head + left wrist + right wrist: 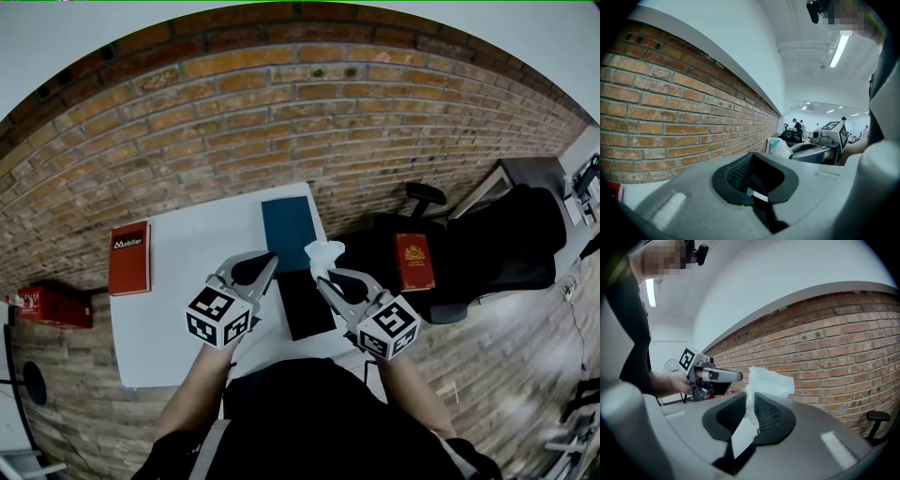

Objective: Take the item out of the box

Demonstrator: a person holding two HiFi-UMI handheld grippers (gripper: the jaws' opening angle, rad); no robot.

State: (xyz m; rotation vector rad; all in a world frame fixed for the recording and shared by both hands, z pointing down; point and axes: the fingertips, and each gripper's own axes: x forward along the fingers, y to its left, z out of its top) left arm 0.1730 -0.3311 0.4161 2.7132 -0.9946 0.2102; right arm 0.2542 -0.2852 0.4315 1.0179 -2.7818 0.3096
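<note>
My right gripper is held up above the white table, shut on a crumpled white plastic-wrapped item. In the right gripper view the item sticks up out of the pinched pads of that gripper. Below it a flat black box lies on the table, with a dark blue panel just beyond it. My left gripper hovers beside the right one, to its left, shut with nothing held. The left gripper view shows its own tips together, and the item beyond.
A red book lies at the table's left edge. Another red book rests on a black bag on a chair to the right. A brick wall runs behind the table. A red box sits on the floor at left.
</note>
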